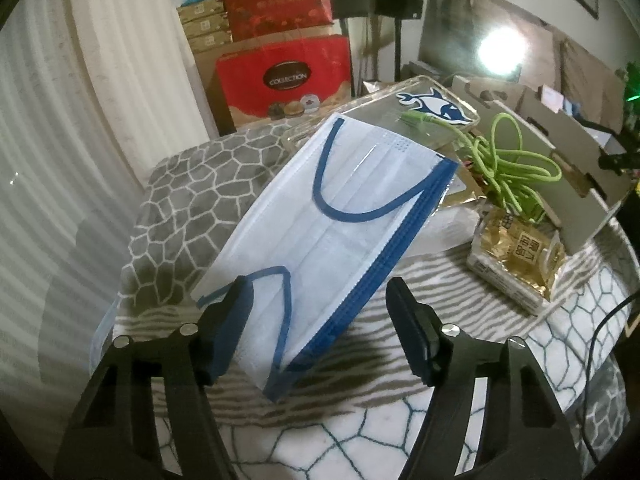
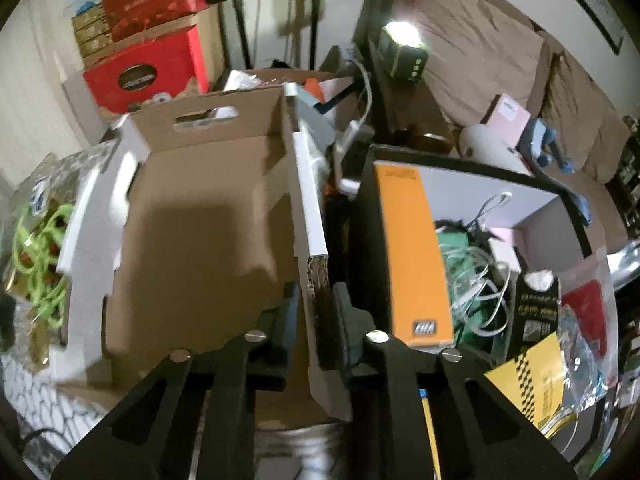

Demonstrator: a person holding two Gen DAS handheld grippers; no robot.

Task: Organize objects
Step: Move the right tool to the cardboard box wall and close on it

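The left gripper point(image 1: 316, 312) has its fingers spread wide around a blue-edged face mask point(image 1: 320, 224) lying on the patterned tabletop point(image 1: 360, 432), touching at most its near corner. Right of the mask lies a green cable point(image 1: 516, 164). The right gripper point(image 2: 316, 320) has its fingers pinched on the cardboard box point(image 2: 192, 216) side wall.

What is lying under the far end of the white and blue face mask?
The face mask rests its far end on a clear case with a shark sticker. A green cable lies beside it. What the mask covers beneath cannot be seen.
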